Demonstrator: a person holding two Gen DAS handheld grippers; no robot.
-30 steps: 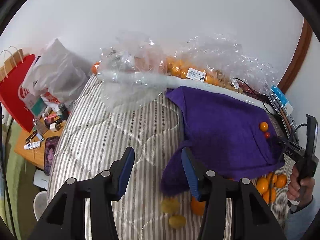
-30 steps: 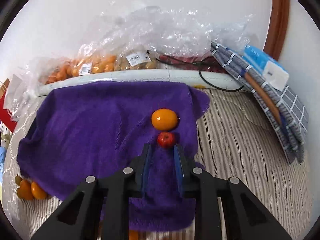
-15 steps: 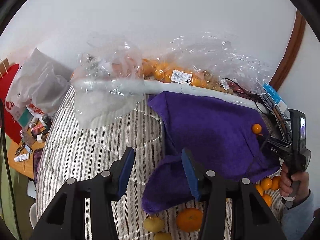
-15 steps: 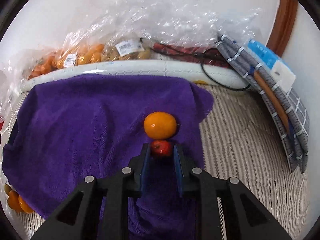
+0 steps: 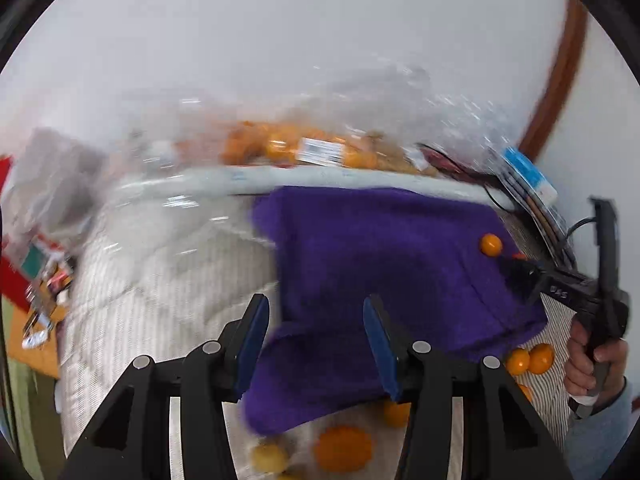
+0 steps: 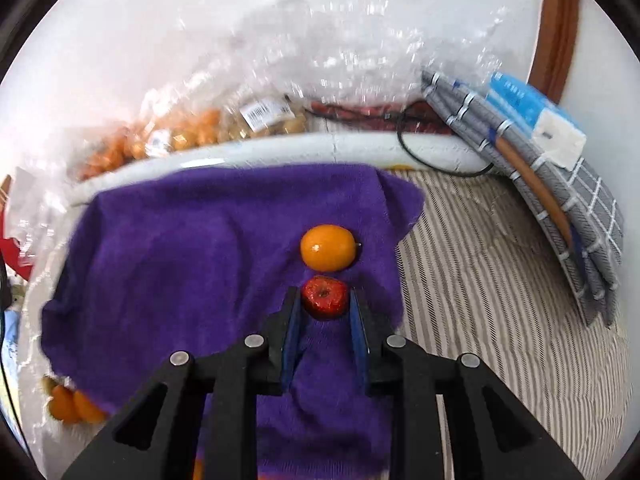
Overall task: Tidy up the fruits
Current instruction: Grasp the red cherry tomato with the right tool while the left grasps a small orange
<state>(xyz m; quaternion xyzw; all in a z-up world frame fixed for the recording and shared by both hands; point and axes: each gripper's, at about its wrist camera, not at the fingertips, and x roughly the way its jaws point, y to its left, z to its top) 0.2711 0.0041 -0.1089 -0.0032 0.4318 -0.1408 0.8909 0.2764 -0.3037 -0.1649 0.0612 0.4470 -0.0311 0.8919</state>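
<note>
Two right gripper [image 6: 324, 304] fingers bracket a red fruit [image 6: 324, 297] (contact unclear); left gripper [image 5: 316, 334] gapes.

On purple towel [image 6: 192, 264]: one orange [image 6: 328, 247], one red fruit [image 6: 324, 297]. Two tools.

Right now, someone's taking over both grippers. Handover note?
Right gripper: open, blue pads either side of the small red fruit, no squeeze visible. The fruit sits on the purple towel, just in front of the round orange citrus.
Left gripper: open, empty, above the towel's near edge.
Done: two fruits on the towel.
Left: loose orange fruits and yellowish ones lie on the striped bedcover off the towel; bagged fruit lies along the back.
</note>
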